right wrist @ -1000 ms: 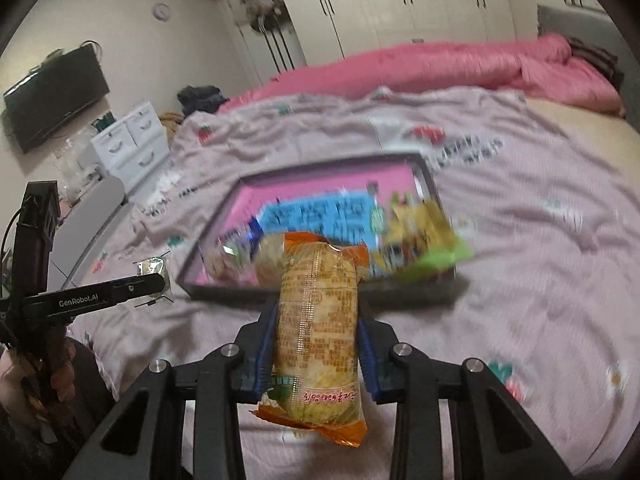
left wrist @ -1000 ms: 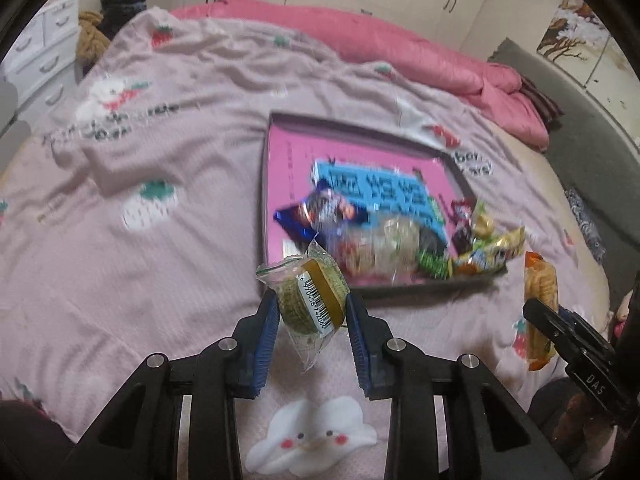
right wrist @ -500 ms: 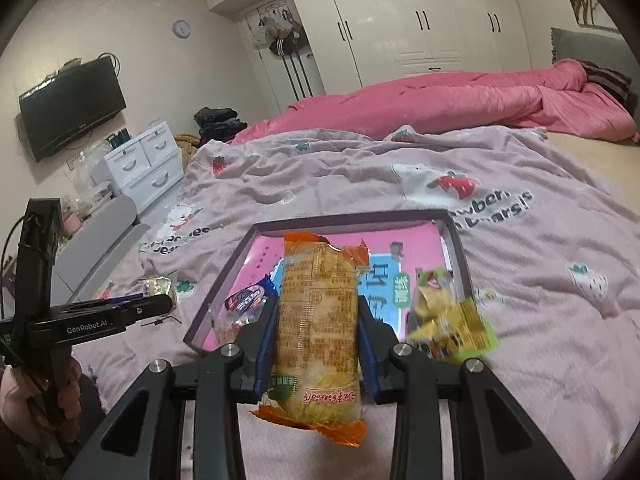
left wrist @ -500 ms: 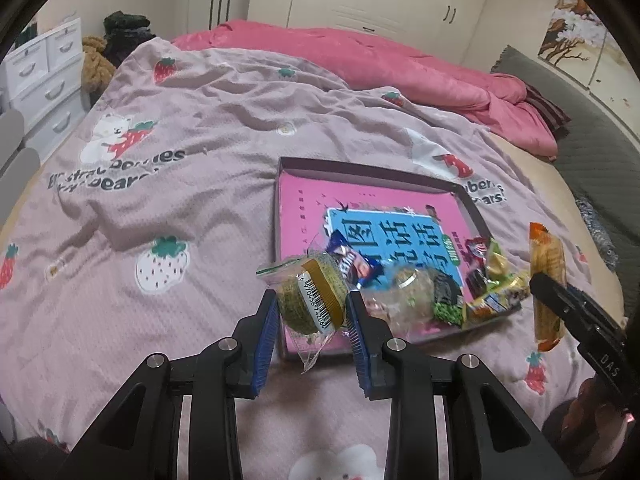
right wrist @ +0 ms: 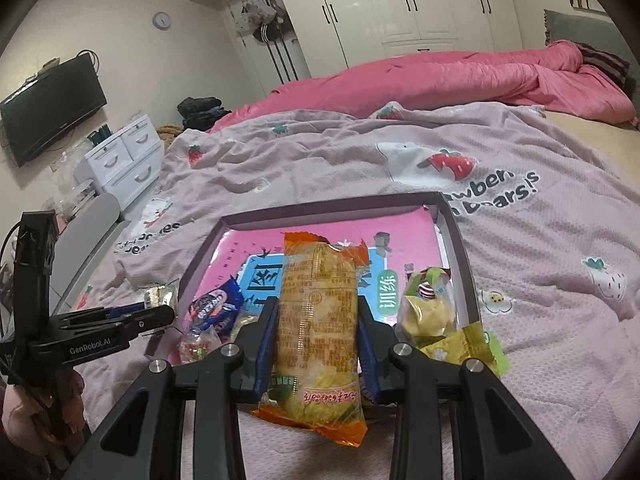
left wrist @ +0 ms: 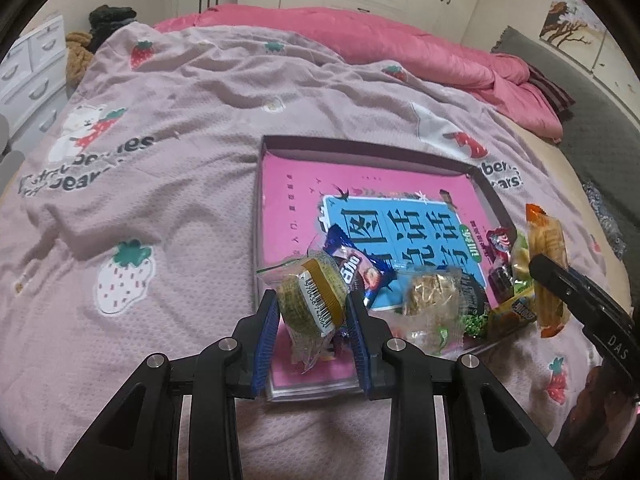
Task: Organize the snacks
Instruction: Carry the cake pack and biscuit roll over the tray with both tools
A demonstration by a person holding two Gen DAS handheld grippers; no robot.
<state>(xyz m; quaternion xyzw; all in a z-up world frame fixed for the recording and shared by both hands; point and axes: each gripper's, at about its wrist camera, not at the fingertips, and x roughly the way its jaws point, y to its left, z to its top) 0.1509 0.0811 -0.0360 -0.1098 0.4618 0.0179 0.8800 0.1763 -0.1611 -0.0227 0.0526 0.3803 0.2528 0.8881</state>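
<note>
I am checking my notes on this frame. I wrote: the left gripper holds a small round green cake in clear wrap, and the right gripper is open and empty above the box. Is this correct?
Not quite. The right gripper is not empty: it is shut on a long orange snack packet, as the right wrist view shows. The rest stands: the left gripper holds the round green cake, near the box.
</note>
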